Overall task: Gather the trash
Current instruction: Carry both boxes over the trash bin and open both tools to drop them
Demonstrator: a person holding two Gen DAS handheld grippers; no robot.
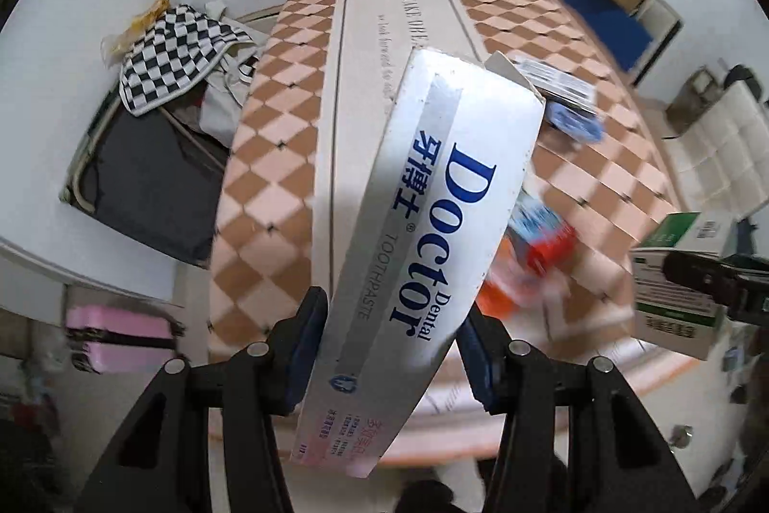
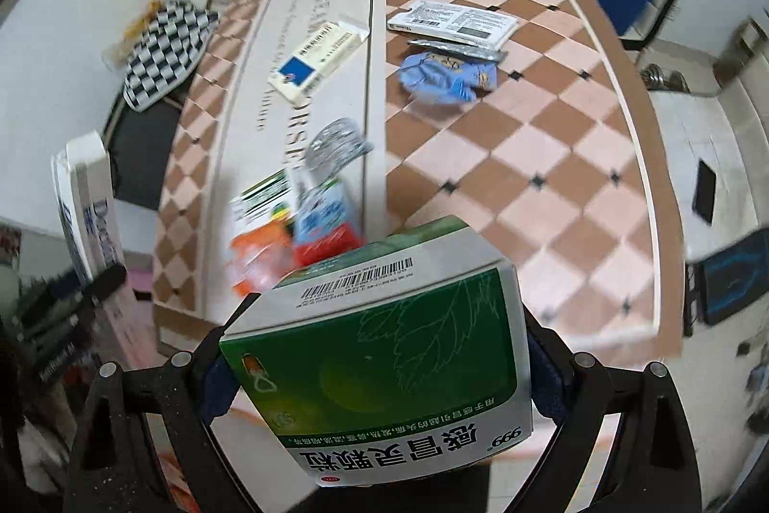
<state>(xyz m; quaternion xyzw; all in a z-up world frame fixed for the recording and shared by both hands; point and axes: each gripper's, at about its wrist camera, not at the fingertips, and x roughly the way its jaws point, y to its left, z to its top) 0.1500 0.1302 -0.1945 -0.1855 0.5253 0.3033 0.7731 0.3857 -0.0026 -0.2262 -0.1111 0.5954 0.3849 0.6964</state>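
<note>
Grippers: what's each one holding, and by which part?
Left gripper clamps the toothpaste box across its long sides near the lower end. Right gripper clamps the green medicine box by its two side faces.

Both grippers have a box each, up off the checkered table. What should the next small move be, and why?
Probably carry both away toward wherever the trash goes; no bin shows. The left gripper clamps the toothpaste box and the right gripper clamps the green medicine box, so neither can pick up the crumpled blue wrapper left on the table.
</note>
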